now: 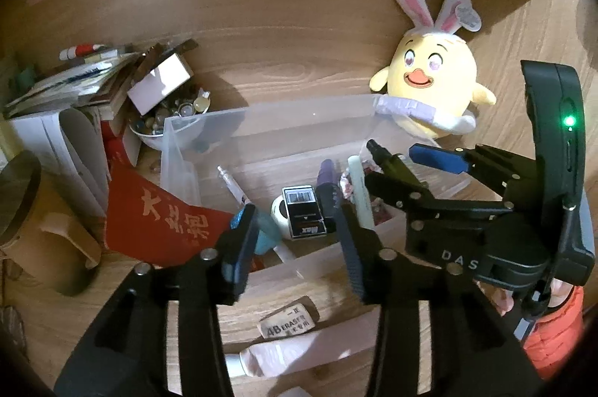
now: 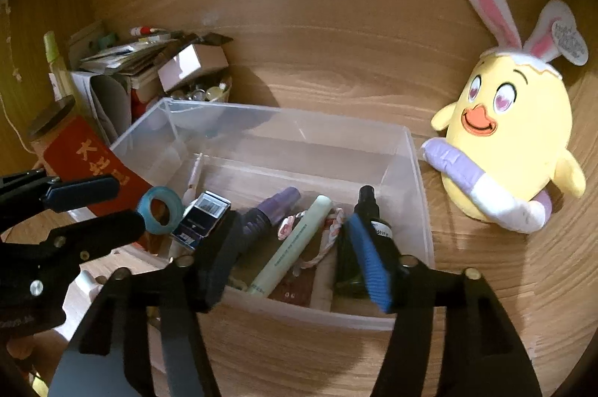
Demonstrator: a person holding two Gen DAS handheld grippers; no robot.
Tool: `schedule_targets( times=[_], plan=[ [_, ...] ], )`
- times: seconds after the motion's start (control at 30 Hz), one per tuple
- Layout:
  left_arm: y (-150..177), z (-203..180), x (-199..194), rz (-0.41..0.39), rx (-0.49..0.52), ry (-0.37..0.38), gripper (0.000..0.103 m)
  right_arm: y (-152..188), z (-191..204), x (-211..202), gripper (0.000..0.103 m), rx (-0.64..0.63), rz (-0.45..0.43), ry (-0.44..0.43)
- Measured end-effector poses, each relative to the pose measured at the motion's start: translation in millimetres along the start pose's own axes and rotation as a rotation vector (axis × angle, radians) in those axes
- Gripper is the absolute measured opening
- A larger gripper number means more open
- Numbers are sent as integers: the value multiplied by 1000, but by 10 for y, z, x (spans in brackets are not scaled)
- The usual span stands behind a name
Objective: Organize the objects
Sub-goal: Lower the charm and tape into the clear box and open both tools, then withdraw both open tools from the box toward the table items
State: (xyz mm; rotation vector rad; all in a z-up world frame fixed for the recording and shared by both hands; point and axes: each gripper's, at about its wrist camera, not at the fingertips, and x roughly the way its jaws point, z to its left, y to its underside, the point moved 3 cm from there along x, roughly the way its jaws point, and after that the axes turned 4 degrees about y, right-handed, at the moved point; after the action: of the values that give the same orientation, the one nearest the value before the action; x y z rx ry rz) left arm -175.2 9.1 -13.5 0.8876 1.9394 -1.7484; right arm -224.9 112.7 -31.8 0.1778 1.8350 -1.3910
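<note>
A clear plastic bin point(image 2: 418, 180) stands on the wooden desk and shows in the left wrist view too point(image 1: 179, 150). It holds a staple box point(image 2: 202, 219), a purple marker point(image 2: 273, 210), a pale green tube point(image 2: 295, 243), a dark spray bottle point(image 2: 364, 210), a teal tape roll point(image 2: 160, 208) and a syringe-like pen point(image 2: 193, 178). My right gripper point(image 2: 295, 255) is open and empty above the bin's near side. My left gripper point(image 1: 299, 240) is open and empty over the bin's near left corner. The right gripper also shows in the left wrist view point(image 1: 411, 165).
A yellow plush chick point(image 2: 512, 142) with rabbit ears stands right of the bin. A red card point(image 1: 164, 221), white boxes, stacked papers and a bowl of small items point(image 1: 164, 120) crowd the left. An eraser point(image 1: 287, 320) and a pink tube point(image 1: 299, 352) lie in front of the bin.
</note>
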Motion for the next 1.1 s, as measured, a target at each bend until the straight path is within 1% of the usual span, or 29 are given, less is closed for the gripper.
schedule_targets(
  times=[0.03, 0.13, 0.23, 0.33, 0.5, 0.63, 0.77, 0.93, 1.03, 1.1],
  plan=[
    [-2, -10, -24, -4, 1, 0, 52, -6, 6, -26, 66, -2, -6, 2],
    [3, -46, -123, -18, 2, 13, 63, -10, 24, -129, 72, -9, -30, 8],
    [30, -70, -232, -31, 1, 19, 71, 7, 39, -218, 78, -16, -44, 12],
    [80, -82, -310, -31, 1, 20, 76, 36, 60, -296, 79, -20, -48, 3],
    [198, -82, -473, -23, -8, 12, 79, 116, 83, -434, 80, -22, -48, -27],
    [312, -35, -589, -19, -16, -11, 83, 208, 132, -560, 81, -35, -59, -45],
    [494, 43, -586, 20, -40, -24, 84, 317, 213, -613, 81, -64, -51, -61],
    [760, 105, -490, 80, -55, -47, 84, 509, 362, -590, 81, -93, -15, -85],
    [901, 109, -434, 111, -63, -45, 84, 625, 423, -568, 81, -96, -1, -92],
    [996, 92, -397, 132, -66, -38, 84, 706, 458, -557, 80, -90, 14, -114]
  ],
)
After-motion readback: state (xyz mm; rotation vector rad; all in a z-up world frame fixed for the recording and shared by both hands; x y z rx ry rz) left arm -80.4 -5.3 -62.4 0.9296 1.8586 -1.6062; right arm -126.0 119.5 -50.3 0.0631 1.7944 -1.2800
